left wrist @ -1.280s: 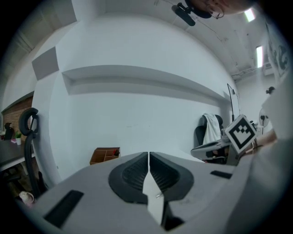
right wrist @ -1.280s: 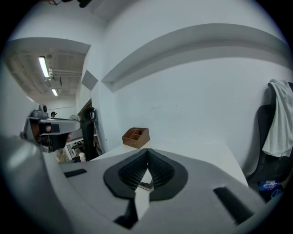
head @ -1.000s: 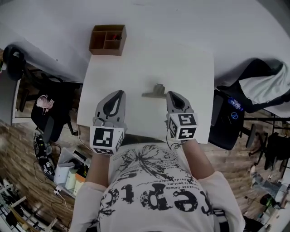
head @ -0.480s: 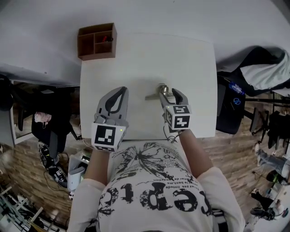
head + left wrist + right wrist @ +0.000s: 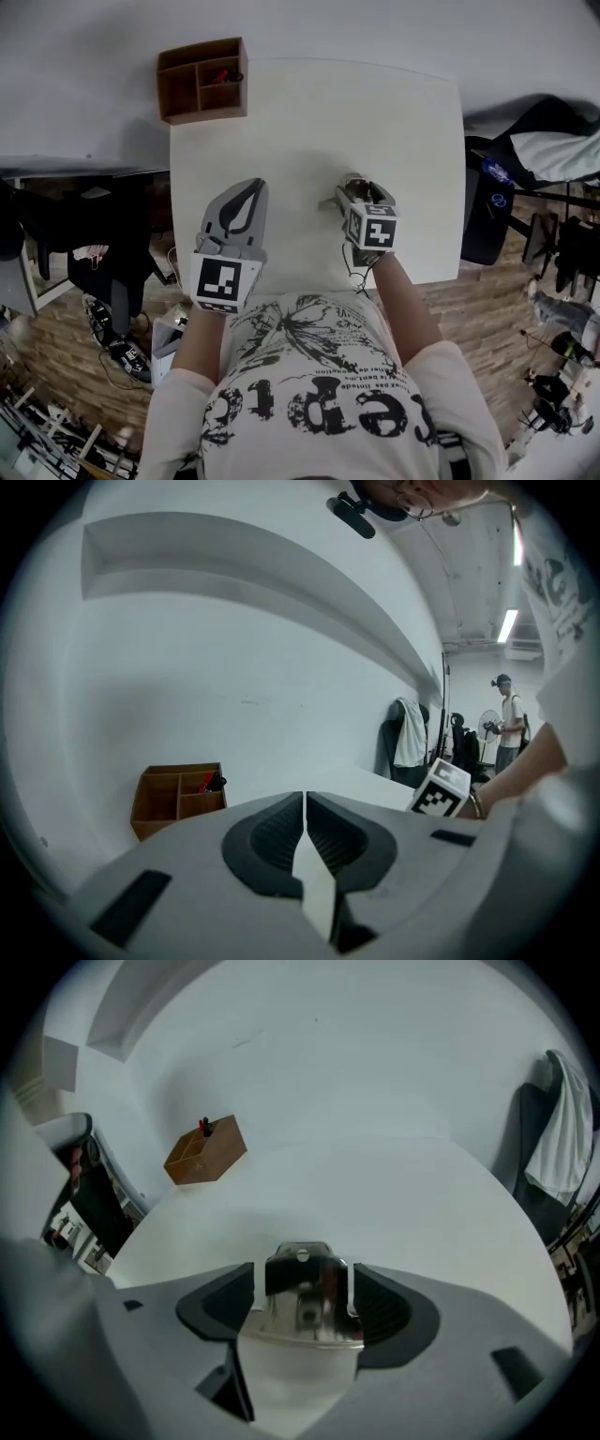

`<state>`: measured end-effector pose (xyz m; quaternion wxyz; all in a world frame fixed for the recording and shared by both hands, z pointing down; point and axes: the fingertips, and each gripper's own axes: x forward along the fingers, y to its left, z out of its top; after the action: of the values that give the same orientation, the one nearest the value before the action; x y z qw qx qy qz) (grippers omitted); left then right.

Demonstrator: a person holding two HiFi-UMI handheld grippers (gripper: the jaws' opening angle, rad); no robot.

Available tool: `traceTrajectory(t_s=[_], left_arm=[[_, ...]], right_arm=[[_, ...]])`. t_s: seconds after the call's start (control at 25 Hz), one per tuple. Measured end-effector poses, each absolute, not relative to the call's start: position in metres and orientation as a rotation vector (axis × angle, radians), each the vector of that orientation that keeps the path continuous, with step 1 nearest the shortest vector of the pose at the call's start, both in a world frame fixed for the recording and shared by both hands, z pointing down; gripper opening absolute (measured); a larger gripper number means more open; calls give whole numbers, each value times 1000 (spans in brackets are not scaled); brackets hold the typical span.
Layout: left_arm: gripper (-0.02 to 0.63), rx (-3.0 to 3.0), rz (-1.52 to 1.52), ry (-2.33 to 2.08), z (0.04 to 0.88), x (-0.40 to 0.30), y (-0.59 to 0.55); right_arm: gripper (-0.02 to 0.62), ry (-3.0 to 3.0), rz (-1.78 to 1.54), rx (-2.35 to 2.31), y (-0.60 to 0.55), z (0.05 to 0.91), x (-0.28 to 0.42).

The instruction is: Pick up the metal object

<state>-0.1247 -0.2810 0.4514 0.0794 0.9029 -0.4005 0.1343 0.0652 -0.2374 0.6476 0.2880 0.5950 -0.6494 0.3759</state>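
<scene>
The metal object (image 5: 342, 188) is a shiny steel piece with a short handle, lying on the white table (image 5: 309, 122) right of centre. My right gripper (image 5: 362, 192) has come down over it, and its jaws are opening. In the right gripper view the metal object (image 5: 305, 1288) sits between the two dark pads (image 5: 220, 1307) with a narrow gap on each side. My left gripper (image 5: 249, 190) hovers over the table's near left part, its jaws shut and holding nothing; the left gripper view shows the left gripper (image 5: 305, 808) with its pads pressed together.
A brown wooden organiser box (image 5: 202, 80) with a red item stands at the table's far left corner, also seen as the box (image 5: 204, 1152). A chair with dark and light clothing (image 5: 539, 155) stands right of the table. A person (image 5: 511, 726) stands far off.
My right gripper has moved forward onto the metal object and its jaws have spread from shut to wide around it. The left gripper has stayed where it was.
</scene>
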Motion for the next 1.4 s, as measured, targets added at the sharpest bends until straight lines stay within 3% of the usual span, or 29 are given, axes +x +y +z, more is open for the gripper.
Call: traceTrajectory(t_s=[0.76, 1.4], left_arm=[[12, 2662, 431, -1186, 460, -136, -289], [12, 2703, 329, -1341, 394, -136, -276]], right_arm=[[282, -1567, 1052, 1551, -239, 657, 71], [282, -2063, 526, 1786, -289, 451, 50]])
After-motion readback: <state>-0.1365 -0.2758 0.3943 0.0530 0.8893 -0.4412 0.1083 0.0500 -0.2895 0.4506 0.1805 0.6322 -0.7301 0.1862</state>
